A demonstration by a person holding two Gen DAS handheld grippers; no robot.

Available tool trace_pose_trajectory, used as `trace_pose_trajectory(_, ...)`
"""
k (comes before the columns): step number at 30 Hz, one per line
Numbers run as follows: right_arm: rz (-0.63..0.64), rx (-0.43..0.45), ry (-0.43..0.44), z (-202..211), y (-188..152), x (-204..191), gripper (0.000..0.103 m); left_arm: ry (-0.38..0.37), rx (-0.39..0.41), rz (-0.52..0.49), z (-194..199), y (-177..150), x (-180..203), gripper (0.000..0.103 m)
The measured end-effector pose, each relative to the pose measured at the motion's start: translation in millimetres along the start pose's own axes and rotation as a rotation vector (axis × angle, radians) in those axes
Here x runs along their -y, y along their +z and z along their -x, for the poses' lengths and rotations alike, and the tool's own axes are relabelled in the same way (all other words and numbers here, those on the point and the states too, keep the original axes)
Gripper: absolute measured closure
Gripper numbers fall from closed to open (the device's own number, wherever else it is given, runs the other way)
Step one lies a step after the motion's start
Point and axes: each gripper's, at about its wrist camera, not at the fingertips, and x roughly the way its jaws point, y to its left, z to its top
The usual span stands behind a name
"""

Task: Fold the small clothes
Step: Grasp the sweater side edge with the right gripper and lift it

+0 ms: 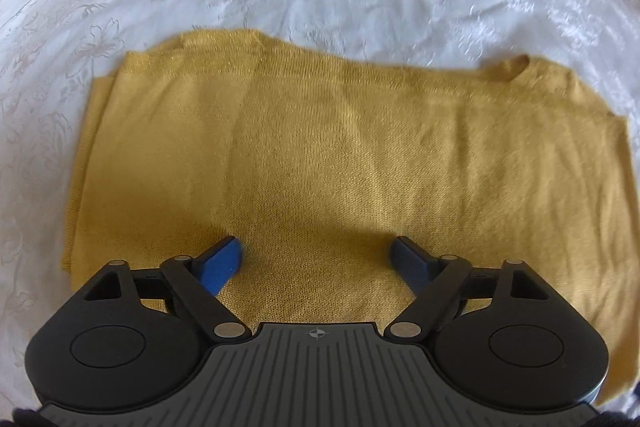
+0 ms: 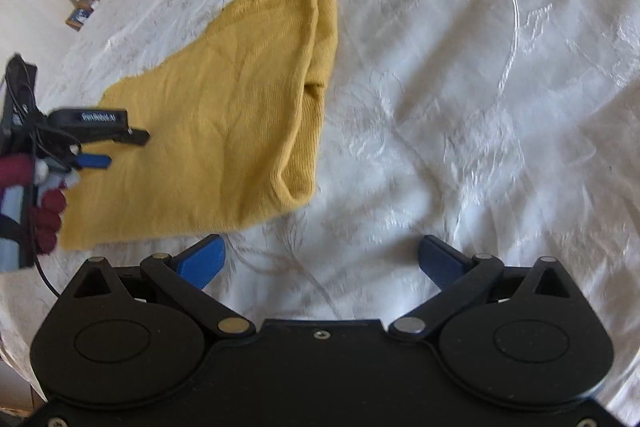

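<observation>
Hovering with left claw and right claw both gaping, empty; risking rumpling the folded mustard knit sweater on the bedspread.

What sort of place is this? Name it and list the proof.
Probably a bedroom at home. A wide white embroidered bedspread covers the work surface like a bed, a yellow knit top lies folded on it, and a white wall with small household items stands beyond.

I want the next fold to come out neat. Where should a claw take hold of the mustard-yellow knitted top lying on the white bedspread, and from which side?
Probably the mustard-yellow knitted top is best pinched at its layered short end, coming from the bare white embroidered bedspread side: stacked edges lie exposed there.
</observation>
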Motion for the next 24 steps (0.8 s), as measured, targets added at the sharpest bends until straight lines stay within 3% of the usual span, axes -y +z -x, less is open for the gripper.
trace_pose_trajectory(5, -0.039, 0.012, 0.106, -21, 39, 10, 0.001, 0.04, -0.033, -0.013, -10, 2, 1, 0.0)
trace_pose_trajectory(13, -0.047, -0.023, 0.256, -61, 73, 1, 0.0, 0.035, -0.041, 0.008, -15, 3, -3, 0.0)
trace_pose_trajectory(22, 0.005, -0.021, 0.295, -83, 97, -5, 0.0, 0.018, -0.034, 0.05, -9, 6, -5, 0.001)
trace_pose_trajectory(24, 0.013, -0.015, 0.304, -85, 97, -4, 0.0, -0.008, 0.015, 0.067, 2, 14, -6, 0.008)
